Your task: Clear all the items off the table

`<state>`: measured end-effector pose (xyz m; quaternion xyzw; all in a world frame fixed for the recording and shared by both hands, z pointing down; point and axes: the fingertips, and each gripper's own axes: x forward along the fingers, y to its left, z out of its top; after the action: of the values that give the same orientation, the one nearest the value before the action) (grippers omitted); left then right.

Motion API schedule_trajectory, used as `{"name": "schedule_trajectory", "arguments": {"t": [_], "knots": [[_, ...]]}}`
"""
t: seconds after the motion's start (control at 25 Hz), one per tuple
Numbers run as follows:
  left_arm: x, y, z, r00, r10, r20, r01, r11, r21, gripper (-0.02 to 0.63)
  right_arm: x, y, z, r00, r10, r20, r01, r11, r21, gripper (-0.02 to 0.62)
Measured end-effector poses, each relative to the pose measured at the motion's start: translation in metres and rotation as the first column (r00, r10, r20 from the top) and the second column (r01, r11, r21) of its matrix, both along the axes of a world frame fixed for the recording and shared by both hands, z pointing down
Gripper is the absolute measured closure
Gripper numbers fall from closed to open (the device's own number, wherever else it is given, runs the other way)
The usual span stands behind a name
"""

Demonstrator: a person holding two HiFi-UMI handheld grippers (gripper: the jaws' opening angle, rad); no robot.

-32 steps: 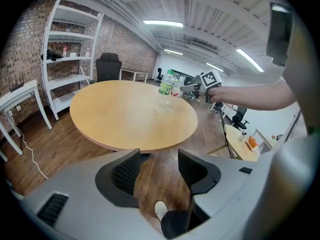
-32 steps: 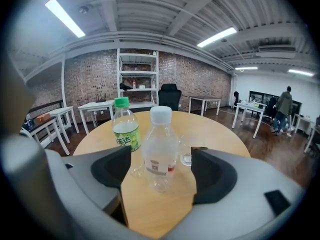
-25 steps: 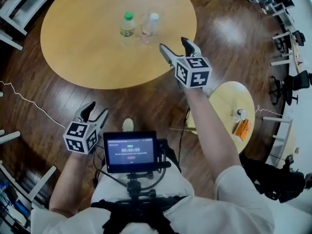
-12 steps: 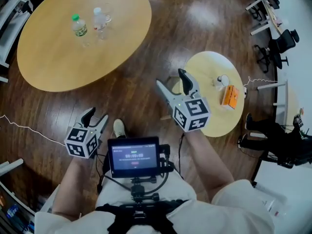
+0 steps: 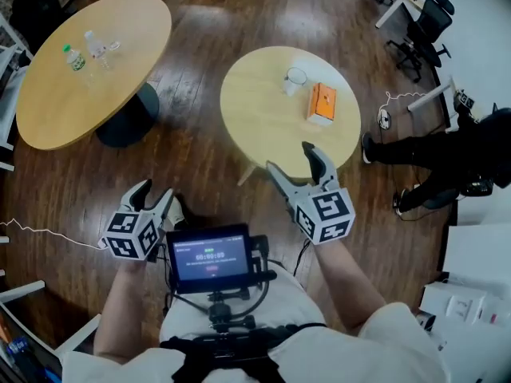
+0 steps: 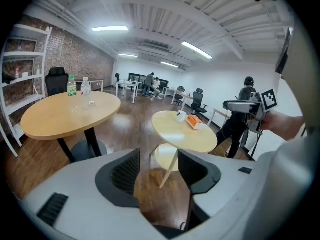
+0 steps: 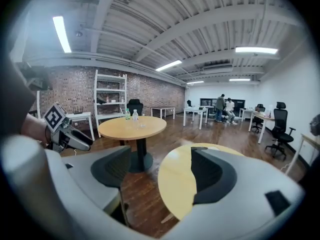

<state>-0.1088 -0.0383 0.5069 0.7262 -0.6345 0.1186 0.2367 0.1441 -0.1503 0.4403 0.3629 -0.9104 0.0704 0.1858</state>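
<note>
A small round wooden table [image 5: 255, 118] carries a white cup [image 5: 295, 79] and an orange box [image 5: 322, 102]. My right gripper [image 5: 289, 156] hovers over its near edge, open and empty. My left gripper [image 5: 156, 188] hangs over the floor to the left of that table, open with nothing between its jaws. A larger oval table [image 5: 56, 110] at the far left holds a green-capped bottle [image 5: 74, 57] and a clear bottle [image 5: 94, 45]. The left gripper view shows the cup [image 6: 180, 116] and box [image 6: 195, 123] beyond its jaws. The right gripper view shows the small table's top [image 7: 177, 179] between its jaws.
A person in black [image 5: 447, 154] sits or crouches right of the small table. Office chairs [image 5: 419, 22] stand at the back right. A thin cable [image 5: 40, 234] trails on the dark wood floor at left. White shelving [image 7: 111, 96] lines the brick wall.
The view has swung from the large oval table to the small round one. Both grippers travelled with it; the right one left the large table's edge and now sits by the small table.
</note>
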Motion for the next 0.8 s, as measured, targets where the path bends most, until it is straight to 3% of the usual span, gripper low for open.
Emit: {"name": "schedule_trajectory", "arguments": {"t": [0.16, 0.36, 0.8], "knots": [[0.071, 0.026, -0.011, 1.0, 0.0, 0.009, 0.0, 1.0, 0.01, 0.364, 0.095, 0.028, 0.006, 0.997, 0.074, 0.006, -0.074, 0.997, -0.013, 0.21], [0.135, 0.044, -0.025, 0.998, 0.05, 0.045, -0.05, 0.999, -0.003, 0.364, 0.18, 0.056, 0.008, 0.986, 0.163, 0.022, -0.162, 0.986, -0.037, 0.21], [0.242, 0.044, -0.039, 0.97, 0.239, 0.048, -0.237, 0.97, -0.043, 0.365, 0.285, 0.113, 0.02, 0.942, 0.332, 0.049, -0.327, 0.941, -0.089, 0.21]]}}
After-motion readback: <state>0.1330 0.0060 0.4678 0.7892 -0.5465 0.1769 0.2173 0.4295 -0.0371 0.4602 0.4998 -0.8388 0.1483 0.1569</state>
